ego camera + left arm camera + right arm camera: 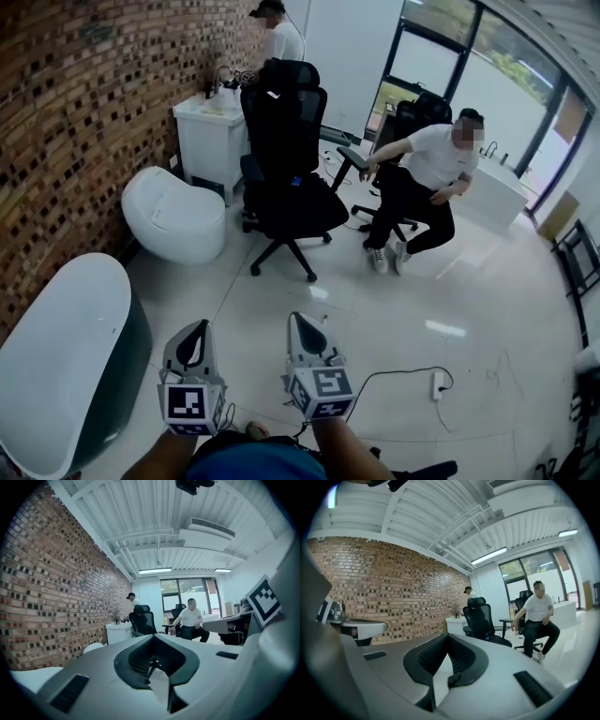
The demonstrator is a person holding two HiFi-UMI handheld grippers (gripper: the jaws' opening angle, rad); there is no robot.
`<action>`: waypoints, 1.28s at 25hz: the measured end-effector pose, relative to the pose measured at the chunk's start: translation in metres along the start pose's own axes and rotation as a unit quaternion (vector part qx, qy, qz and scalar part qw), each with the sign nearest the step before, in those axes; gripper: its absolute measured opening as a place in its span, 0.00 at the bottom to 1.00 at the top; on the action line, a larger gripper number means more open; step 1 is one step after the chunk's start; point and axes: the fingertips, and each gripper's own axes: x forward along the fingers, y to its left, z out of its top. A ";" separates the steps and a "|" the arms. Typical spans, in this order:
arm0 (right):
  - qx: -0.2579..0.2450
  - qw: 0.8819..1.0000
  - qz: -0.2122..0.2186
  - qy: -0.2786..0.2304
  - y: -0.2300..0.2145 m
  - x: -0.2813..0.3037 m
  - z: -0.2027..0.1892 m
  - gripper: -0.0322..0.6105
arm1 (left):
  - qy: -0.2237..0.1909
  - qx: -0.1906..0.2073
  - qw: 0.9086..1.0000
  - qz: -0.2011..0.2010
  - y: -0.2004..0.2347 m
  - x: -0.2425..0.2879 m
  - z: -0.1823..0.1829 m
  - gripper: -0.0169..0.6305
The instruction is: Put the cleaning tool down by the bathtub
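Grippers both clenched on nothing: left gripper (198,327) and right gripper (302,321) held about level, with the bathtub (58,349) close on their left. No view shows the cleaning tool, so where it lies is unknown. Risk: a set-down now would place nothing, and searching for the tool could snag the floor cable (403,369).

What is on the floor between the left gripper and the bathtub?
Nothing. In the head view, only bare glossy white floor separates the left gripper from the bathtub.

light: bright daylight from windows (487,66) far ahead of jaws | glare: patches on floor (445,328) | edges: fisheye-bent, dark corners
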 end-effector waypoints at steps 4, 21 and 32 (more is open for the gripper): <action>0.005 0.999 -0.049 0.019 -0.021 -0.009 -0.014 0.05 | 0.000 -0.007 0.999 -0.045 -0.013 0.016 -0.006 0.03; 0.019 0.988 -0.126 0.089 -0.150 -0.036 -0.090 0.06 | 0.055 0.012 0.995 -0.077 -0.069 0.070 -0.072 0.03; 0.053 0.977 -0.131 0.157 -0.232 -0.023 -0.190 0.06 | 0.122 0.009 0.990 -0.066 -0.098 0.120 -0.161 0.03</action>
